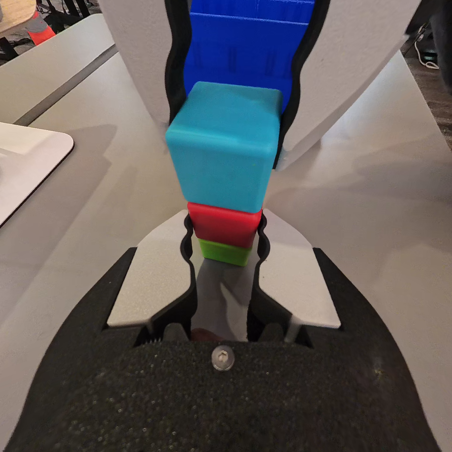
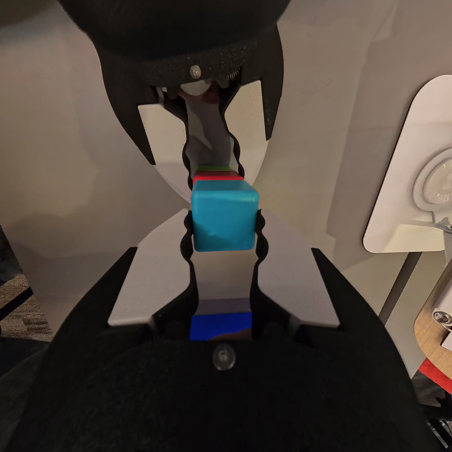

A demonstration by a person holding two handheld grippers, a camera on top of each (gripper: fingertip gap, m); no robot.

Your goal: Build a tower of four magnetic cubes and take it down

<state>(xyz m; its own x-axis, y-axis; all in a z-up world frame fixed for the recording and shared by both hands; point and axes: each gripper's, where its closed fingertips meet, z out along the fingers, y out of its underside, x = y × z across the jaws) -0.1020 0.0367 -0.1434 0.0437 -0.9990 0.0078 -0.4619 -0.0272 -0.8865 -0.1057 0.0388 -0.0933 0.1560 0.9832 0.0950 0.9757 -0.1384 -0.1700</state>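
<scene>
Clamps left gripper (image 1: pixel 225 220) onto red cube (image 1: pixel 223 228), apparently to steady the stack. Grips cyan cube (image 2: pixel 223 225) atop the red cube with right gripper (image 2: pixel 223 217), probably seating or detaching it. Leaves green cube (image 1: pixel 225 253) stuck beneath the red cube.

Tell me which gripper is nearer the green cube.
Left. The left gripper is shut on the red cube, directly above the green cube. The right gripper clamps the teal cube, one level higher.
</scene>
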